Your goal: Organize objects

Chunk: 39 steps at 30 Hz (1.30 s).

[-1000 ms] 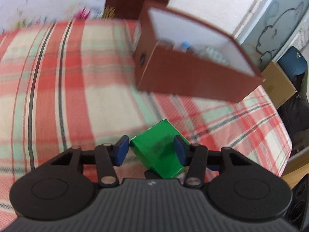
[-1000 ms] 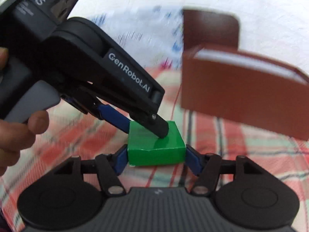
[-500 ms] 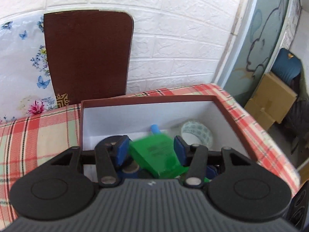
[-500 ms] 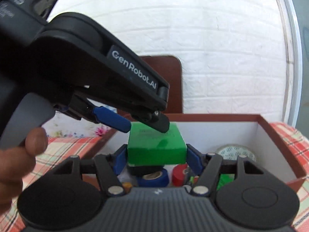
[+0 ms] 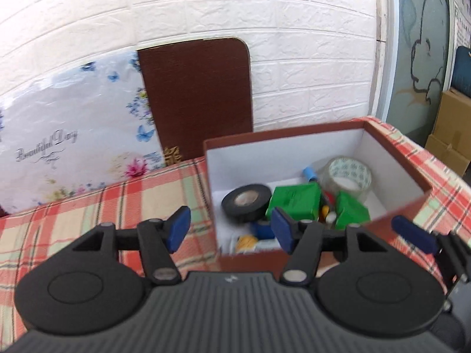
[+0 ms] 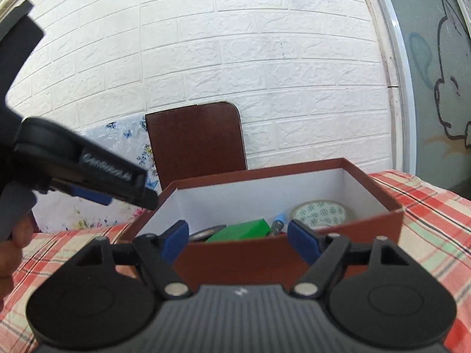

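Both grippers hang at the near side of the brown cardboard box, which sits on the red plaid tablecloth. The left gripper is spread wide with nothing between its blue pads, and the right gripper is likewise wide and empty. Inside the box a green block lies beside a black tape roll, with a clear tape roll and a second green block nearby

A box stands on the table. In it, a tape roll lies left of a block; a bigger roll sits behind, right.
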{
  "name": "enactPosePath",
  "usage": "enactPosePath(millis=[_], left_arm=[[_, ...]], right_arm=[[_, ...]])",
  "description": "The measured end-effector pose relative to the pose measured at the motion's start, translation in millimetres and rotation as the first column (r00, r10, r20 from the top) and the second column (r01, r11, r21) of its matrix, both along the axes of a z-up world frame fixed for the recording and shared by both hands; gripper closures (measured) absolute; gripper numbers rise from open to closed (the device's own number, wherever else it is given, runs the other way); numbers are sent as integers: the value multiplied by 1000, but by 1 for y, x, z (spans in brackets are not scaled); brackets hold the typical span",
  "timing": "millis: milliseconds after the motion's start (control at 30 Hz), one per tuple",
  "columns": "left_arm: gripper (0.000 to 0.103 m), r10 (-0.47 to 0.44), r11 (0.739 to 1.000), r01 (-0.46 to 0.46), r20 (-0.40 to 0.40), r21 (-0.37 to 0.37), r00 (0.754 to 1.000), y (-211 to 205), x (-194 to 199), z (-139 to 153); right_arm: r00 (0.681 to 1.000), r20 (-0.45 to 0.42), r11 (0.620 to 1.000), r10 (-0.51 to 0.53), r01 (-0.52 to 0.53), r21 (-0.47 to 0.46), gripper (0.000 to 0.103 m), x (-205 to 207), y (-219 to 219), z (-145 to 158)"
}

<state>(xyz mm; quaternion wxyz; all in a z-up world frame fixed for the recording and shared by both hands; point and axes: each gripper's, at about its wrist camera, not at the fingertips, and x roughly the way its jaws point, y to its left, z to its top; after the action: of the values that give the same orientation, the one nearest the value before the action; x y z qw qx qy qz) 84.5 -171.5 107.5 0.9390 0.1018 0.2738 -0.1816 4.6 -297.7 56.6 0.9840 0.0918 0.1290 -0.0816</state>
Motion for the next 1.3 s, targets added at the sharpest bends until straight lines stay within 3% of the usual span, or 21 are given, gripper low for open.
enactPosePath(millis=[100,167,367,433,533,633,733,1300], left_arm=[[36,25,1000,-25,11,16,1000,17,-20,-3],[25,46,999,-47,14,19,999,30,-33,-6],[7,81,996,-81,-5,28,997,59,-62,-17],[5,91,995,-90,-8,39,996,66,-70,-20],[0,99,994,-98,-11,49,995,72,-79,-24],[0,113,992,-112,-9,56,994,78,-85,-27],[0,124,990,-123,-6,68,992,81,-89,-31],[0,177,976,-177,11,128,984,82,-92,-41]], right_arm=[[999,-29,1000,15,-14,26,22,-18,4,9],[998,-61,998,11,-7,60,20,-21,8,13],[988,-145,984,54,-29,173,11,-39,18,18],[984,-168,978,67,-31,204,3,-46,22,18],[974,-214,969,73,-19,245,0,-54,27,16],[959,-266,962,97,-22,272,0,-56,34,15],[954,-285,971,91,-21,237,0,-62,47,16],[949,-307,988,74,-27,152,0,-64,64,20]])
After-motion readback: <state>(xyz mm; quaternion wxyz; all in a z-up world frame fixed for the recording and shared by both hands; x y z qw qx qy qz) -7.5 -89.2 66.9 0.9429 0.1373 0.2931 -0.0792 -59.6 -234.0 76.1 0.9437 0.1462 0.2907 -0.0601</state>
